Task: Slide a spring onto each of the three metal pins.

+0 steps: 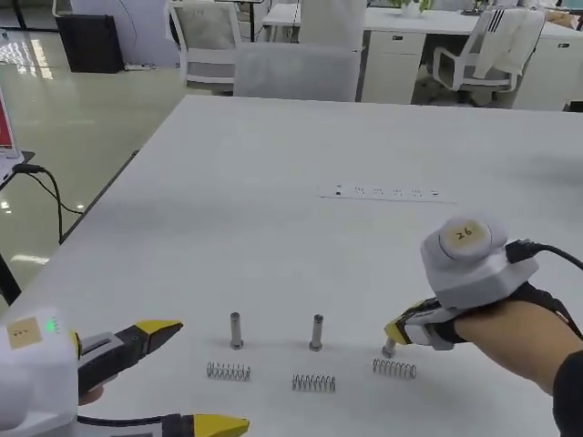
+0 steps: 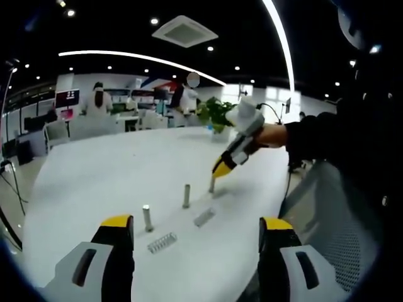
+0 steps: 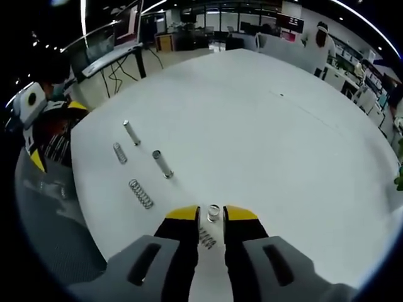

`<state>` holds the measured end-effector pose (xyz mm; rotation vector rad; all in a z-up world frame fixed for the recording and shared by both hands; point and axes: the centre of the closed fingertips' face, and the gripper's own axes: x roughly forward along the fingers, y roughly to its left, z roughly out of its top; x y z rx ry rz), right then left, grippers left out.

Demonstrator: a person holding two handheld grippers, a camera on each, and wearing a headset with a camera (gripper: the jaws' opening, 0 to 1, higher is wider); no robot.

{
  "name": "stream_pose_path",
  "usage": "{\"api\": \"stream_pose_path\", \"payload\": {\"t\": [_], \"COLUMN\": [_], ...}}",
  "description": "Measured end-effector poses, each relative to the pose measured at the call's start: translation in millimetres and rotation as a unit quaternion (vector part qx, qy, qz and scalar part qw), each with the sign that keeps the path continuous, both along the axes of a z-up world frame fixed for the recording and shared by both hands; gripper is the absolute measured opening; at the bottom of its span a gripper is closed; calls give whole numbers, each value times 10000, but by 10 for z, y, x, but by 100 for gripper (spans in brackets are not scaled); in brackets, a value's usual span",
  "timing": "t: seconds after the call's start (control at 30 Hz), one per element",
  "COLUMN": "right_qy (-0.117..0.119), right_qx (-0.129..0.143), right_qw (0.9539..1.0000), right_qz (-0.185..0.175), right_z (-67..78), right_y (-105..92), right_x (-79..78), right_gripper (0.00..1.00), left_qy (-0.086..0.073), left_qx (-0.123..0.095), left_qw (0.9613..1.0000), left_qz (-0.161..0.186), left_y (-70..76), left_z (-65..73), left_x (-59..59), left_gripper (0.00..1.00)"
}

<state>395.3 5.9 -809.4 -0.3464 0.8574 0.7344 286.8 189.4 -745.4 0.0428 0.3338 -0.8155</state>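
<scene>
The left tool [image 1: 202,375] is cut off by the lower left edge of the head view. Its two jaws stand wide apart, hold nothing, and sit just left of the left spring [image 1: 228,371]. The left pin [image 1: 236,330] and middle pin [image 1: 316,333] stand upright and unobstructed, and the middle spring [image 1: 313,383] lies just in front of its pin, apart from it. The right pin [image 1: 388,348] is partly hidden behind the tip of the right tool [image 3: 213,215]. In the right gripper view the pin's top sits between the jaws, which are drawn close on either side; whether they clamp it cannot be told. The right spring [image 1: 393,368] lies just in front of that pin, its ends covered by the jaws in the right gripper view. The hand [image 1: 510,332] holding the right tool is dark-gloved and cut off at the right edge. All three springs lie on their sides on the tabletop [image 1: 273,182]. A black cable [image 1: 46,187] hangs off its left side, a flush strip [image 1: 385,192] sits mid-surface with details too small to read, and white chairs [image 1: 483,50] stand beyond the far edge. The tabletop is white, smooth and matte. The pins are bright metal cylinders, and the springs are open wire coils. The tool bodies are pale plastic, with dark jaws capped in yellow.
</scene>
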Motion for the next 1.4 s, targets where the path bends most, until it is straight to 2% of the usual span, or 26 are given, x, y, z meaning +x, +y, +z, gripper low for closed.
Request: {"api": "stream_pose_path", "payload": {"t": [0.23,0.33,0.37,0.47,0.5,0.6,0.8,0.9,1.2,1.3,1.4], "right_qy": [1,102,119,178,189,123,108,146,296,293,267], "right_qx": [159,139,129,127,79,-202,-346,-501,-758,-895,-930], "right_qw": [9999,9994,9986,9970,9967,9923,9897,9867,9802,9771,9764], "right_qz": [33,306,499,743,784,1217,1383,1537,1805,1905,1933], "right_z": [-27,-115,-153,-232,-260,-359,-407,-446,-519,-553,-548], "right_y": [-194,-249,-245,-214,-212,-191,-137,-124,-125,-141,-146], "right_x": [-105,-193,-231,-293,-297,-314,-254,-245,-294,-321,-322], "right_gripper": [14,14,14,14,14,14,13,13,11,10,8], "left_qy": [25,49,56,66,70,76,67,59,41,32,12], "left_qx": [24,31,40,44,49,72,91,82,70,67,58], "left_qw": [10000,10000,10000,9999,9999,9998,9998,9998,9998,9998,9998], "left_qz": [-54,-64,-72,-110,-123,-166,-179,-168,-155,-160,-173], "left_y": [-19,-19,-23,-49,-57,-75,-73,-70,-78,-80,-86], "left_z": [-9,-20,-26,-27,-27,-20,7,20,47,57,76], "left_x": [-5,5,10,10,9,-1,-18,-22,-47,-48,-46], "left_gripper": [78,78,78,77,77,77,75,75,74,73,73]}}
